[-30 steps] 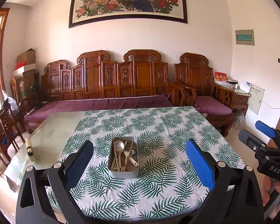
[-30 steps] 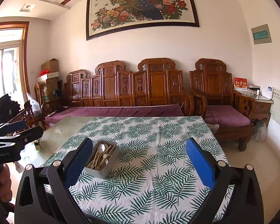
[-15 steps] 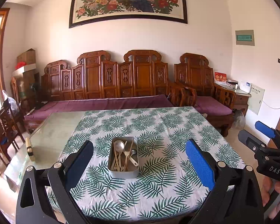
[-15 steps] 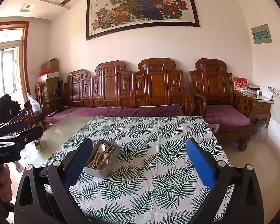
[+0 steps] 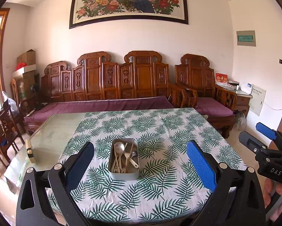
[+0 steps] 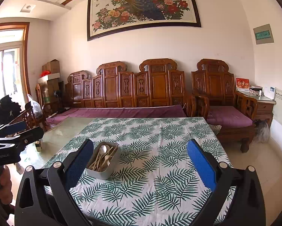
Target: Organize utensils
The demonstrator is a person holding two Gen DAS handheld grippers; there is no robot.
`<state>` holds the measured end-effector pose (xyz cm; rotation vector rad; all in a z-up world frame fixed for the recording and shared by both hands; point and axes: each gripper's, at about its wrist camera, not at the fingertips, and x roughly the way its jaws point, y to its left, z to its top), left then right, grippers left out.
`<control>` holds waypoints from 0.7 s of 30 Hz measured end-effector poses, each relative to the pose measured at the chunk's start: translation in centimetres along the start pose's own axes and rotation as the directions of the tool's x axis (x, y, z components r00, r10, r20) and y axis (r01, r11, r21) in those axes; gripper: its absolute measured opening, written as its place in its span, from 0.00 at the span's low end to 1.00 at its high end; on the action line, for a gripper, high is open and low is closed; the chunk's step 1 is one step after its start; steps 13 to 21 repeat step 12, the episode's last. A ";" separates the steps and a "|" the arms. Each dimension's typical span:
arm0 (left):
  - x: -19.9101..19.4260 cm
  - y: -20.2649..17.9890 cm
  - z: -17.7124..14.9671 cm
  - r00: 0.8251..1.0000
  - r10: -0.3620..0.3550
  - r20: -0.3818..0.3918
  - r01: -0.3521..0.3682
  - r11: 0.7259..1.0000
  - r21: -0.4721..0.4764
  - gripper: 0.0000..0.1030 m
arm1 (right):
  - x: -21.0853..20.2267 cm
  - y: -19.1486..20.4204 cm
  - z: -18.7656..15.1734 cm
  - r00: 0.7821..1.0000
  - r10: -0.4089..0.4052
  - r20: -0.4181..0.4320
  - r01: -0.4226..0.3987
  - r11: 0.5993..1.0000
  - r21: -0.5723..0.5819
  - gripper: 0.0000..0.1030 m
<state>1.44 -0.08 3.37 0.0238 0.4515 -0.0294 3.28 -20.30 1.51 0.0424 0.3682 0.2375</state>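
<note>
I saw left gripper [image 5: 140, 162] wide, empty | right gripper [image 6: 140, 162] wide, empty | metal tin [image 5: 124, 173] with utensils [image 5: 124, 157] on tablecloth [image 5: 159, 131]

left claw [image 5: 141, 162]: spread wide | right claw [image 6: 141, 162]: spread wide

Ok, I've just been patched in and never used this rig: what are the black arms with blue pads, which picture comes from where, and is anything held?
They are two hand-held grippers, not robot arms; a person carries one in each hand. Each picture comes from a camera on one gripper, looking forward along its fingers. In the left wrist view the left gripper frames the scene, with the right gripper at the edge. The right wrist view shows the reverse. Both are open and hold nothing. On the leaf-print tablecloth stands a metal tray holding spoons and forks.
</note>
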 end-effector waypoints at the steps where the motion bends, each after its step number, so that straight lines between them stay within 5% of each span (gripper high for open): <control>1: 0.0 0.0 0.0 1.000 0.000 0.000 0.000 1.000 0.000 0.92 | 0.0 0.0 0.0 1.000 0.000 0.000 0.000 1.000 -0.001 0.97; 21: 0.0 -0.1 -0.1 1.000 -0.002 0.002 0.002 1.000 -0.005 0.92 | 0.0 -0.1 0.0 1.000 0.000 0.001 0.000 1.000 -0.001 0.97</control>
